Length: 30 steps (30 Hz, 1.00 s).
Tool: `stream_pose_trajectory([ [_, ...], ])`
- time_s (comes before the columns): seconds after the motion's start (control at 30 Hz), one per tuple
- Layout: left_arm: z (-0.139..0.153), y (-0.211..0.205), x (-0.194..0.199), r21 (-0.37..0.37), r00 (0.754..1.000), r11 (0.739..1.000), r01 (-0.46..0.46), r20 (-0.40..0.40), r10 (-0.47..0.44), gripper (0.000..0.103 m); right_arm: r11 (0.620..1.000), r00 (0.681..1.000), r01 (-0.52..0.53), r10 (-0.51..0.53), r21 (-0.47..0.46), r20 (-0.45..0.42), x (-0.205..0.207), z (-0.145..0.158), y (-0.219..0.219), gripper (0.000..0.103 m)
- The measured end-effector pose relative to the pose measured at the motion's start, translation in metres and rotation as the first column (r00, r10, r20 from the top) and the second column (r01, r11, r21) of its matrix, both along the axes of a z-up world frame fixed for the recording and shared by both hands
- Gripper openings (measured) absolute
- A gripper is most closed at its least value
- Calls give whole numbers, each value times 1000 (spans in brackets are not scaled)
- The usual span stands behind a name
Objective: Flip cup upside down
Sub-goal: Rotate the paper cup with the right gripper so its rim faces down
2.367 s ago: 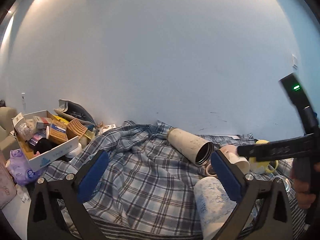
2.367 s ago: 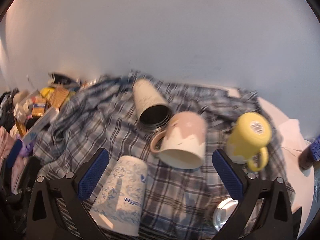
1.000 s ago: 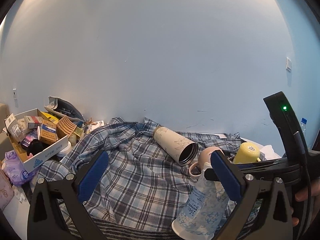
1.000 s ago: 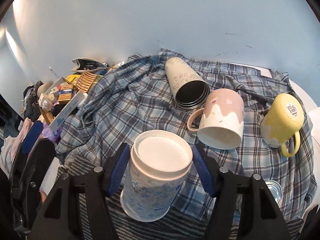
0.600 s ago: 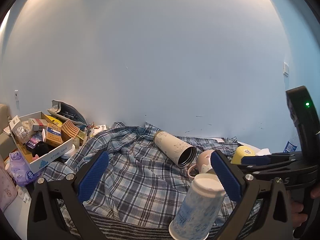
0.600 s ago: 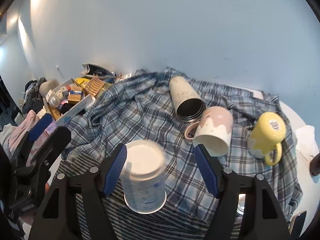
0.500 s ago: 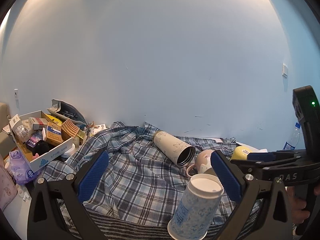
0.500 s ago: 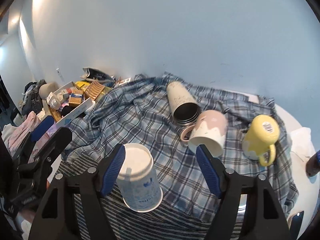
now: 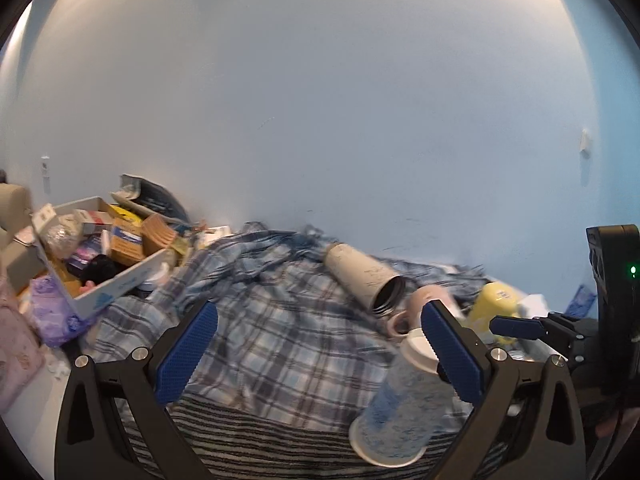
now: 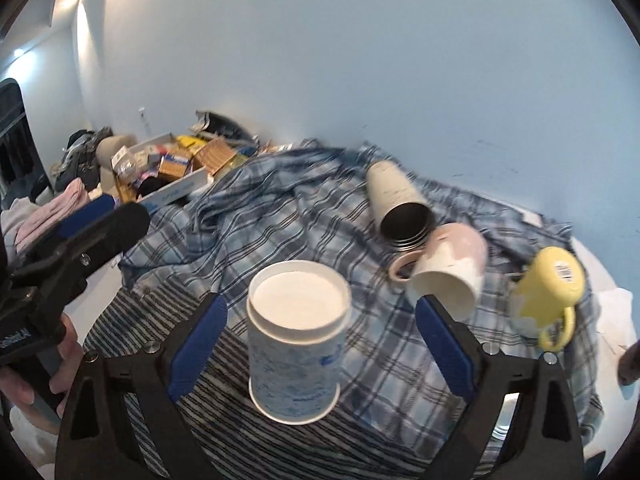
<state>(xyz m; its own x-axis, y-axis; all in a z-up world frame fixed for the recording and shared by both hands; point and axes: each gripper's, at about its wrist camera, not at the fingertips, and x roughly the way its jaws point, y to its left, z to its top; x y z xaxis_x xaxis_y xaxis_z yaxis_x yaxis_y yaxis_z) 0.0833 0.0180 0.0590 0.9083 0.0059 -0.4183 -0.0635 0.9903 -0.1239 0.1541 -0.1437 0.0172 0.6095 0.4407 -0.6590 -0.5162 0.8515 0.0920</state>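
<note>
A white paper cup with blue patterns [image 10: 295, 344] stands upside down, mouth down, on the striped part of the cloth; its white base faces up. My right gripper [image 10: 320, 344] is open, its blue pads apart on either side of the cup and not touching it. In the left wrist view the cup [image 9: 400, 404] stands at the lower right, partly behind the right finger. My left gripper [image 9: 316, 352] is open and empty above the plaid cloth [image 9: 280, 320].
A cream thermos [image 10: 396, 204] lies on its side, mouth toward me. A pink mug [image 10: 448, 272] and a yellow mug [image 10: 548, 292] lie on the plaid cloth to the right. A cardboard box of clutter [image 9: 96, 248] stands at the left. A blue wall is behind.
The right gripper lifted the lying cup, set it down upside down on the striped cloth, opened and let it go. The left gripper stayed open.
</note>
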Motion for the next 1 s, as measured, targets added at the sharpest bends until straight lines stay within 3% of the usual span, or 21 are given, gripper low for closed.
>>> stream_pose_trajectory([
  [0.07,-1,-1,4,28,1000,1000,-4,-17,5,103,1000,999,-24,23,-20,-43,8,-14,12,94],
  [0.1,-1,-2,7,36,1000,999,2,-27,-1,103,999,997,-33,30,-33,-74,13,-21,17,84],
  [0.13,0,-3,9,45,999,999,6,-35,-5,103,998,995,-33,29,-44,-97,16,-28,20,67],
  [0.23,2,-7,13,60,999,998,19,-34,-17,103,1000,996,-11,11,-5,-89,20,-27,19,67],
  [0.37,4,-9,14,53,1000,998,23,-12,-22,103,998,996,56,-58,31,66,15,-12,14,67],
  [0.47,2,-10,15,46,1000,999,27,-10,-26,103,994,986,107,-104,-22,128,19,-18,18,67],
  [0.57,-3,-9,17,41,999,999,27,-27,-26,103,992,993,91,-84,-91,82,27,-36,23,67],
  [0.67,-9,-7,20,25,999,999,32,-44,-31,103,995,996,85,-84,-58,24,25,-36,11,71],
  [0.73,-13,-8,19,22,998,999,49,-48,-48,103,995,993,100,-100,4,60,14,-26,-4,101],
  [0.83,-18,-14,11,24,996,996,81,-25,-81,103,986,973,151,-161,74,164,-8,-16,-30,103],
  [1.0,-20,-28,-12,61,986,989,132,93,-138,103,977,931,205,-212,55,296,-45,-8,-56,103],
])
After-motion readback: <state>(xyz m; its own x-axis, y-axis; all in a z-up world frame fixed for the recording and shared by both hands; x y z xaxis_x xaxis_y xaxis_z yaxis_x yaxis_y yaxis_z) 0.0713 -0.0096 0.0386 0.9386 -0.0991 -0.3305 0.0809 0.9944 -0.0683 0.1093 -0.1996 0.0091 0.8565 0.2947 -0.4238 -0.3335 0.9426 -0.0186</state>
